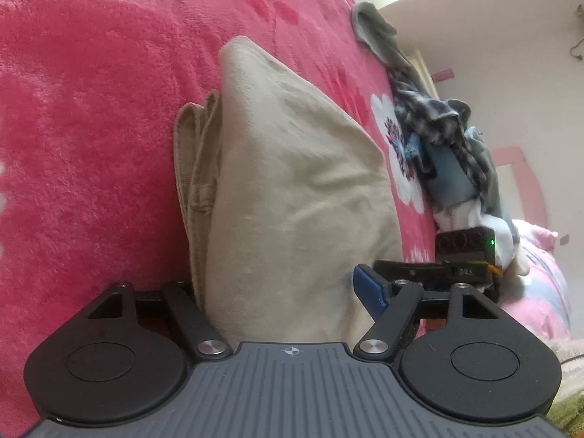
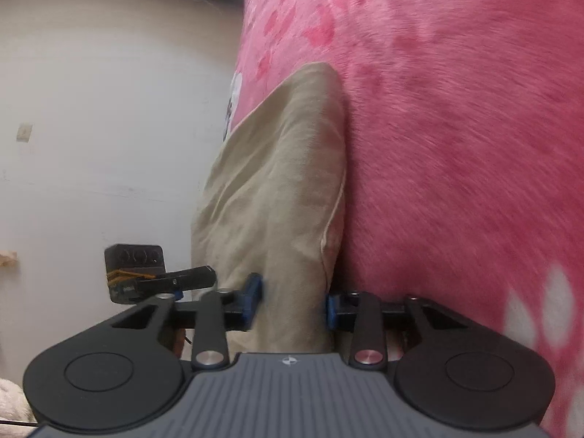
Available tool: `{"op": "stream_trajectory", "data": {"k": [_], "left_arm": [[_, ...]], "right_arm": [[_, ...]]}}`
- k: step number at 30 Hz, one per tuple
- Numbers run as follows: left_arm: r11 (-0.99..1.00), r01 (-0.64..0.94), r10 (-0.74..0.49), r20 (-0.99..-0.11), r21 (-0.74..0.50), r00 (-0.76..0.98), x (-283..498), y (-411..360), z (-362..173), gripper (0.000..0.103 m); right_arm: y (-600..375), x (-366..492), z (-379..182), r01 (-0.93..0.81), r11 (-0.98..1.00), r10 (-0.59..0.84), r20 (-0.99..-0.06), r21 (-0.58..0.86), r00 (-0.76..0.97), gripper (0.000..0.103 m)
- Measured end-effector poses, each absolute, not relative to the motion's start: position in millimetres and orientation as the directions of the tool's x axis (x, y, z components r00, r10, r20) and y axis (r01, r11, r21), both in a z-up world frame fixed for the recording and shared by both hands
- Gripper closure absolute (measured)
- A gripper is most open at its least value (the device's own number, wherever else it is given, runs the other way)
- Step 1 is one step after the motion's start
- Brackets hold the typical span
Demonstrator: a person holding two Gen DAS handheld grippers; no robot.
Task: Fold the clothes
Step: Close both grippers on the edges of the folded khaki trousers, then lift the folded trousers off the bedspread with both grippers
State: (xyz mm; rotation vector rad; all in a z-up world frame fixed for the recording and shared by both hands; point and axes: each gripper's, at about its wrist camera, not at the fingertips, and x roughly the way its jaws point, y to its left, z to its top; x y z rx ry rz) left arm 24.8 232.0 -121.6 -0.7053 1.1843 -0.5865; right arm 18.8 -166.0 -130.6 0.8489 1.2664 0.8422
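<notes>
One beige garment (image 1: 292, 189) lies on a pink fleece blanket (image 1: 91, 127) printed with white flowers; it is the only piece being handled, and both claws sit at its near edge. In the left wrist view its top layer is smooth and broad, and a ribbed, seamed part of the same beige cloth (image 1: 195, 168) shows from under its left side. One loose heap of other clothes (image 1: 449, 153), grey, checked, blue and white, rests at the far right edge of the blanket, well apart from the beige piece.

Two claws are in view. The left claw (image 1: 277, 292) points down at a slant over the cloth, its jaws standing wide apart; the garment fills the gap between them, one blue pad (image 1: 370, 288) shows clear of the cloth on the right, and the other pad is hidden behind the fabric, so whether it presses I cannot tell. The right claw (image 2: 292, 303) also tilts downward, with its jaws drawn close on a narrow bunched fold of the beige garment (image 2: 281, 189); both blue pads (image 2: 253, 294) meet the cloth from either side. Each wrist view catches the other claw beside it, just past the garment's edge. A pale wall (image 2: 91, 109) stands beyond the blanket
</notes>
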Motion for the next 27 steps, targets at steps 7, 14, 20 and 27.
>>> {"op": "stream_trajectory", "data": {"k": [7,14,20,27], "left_arm": [[0.535,0.01,-0.823,-0.518,-0.845,0.234,5.3,200.7,-118.8,0.03],[0.595,0.163,-0.803,-0.58,-0.787,0.136,-15.2,127.3,-123.2,0.031],[0.554,0.065,-0.824,-0.536,-0.83,0.186,-9.1,137.5,-135.6,0.033],[0.588,0.089,-0.797,-0.557,-0.804,0.233,-12.6,126.6,-132.5,0.039]], "right_arm": [[-190.8,29.6,-109.0,-0.023,0.434,0.901,-0.433,0.901,0.026,0.08],[-261.1,19.0,-95.7,-0.006,0.495,0.869,-0.494,0.869,0.038,0.067],[-279.5,-11.8,-104.9,-0.051,0.482,0.876,-0.48,0.875,0.053,0.061],[-248.5,-9.5,-117.8,-0.073,0.416,0.907,-0.408,0.906,0.107,0.073]]}}
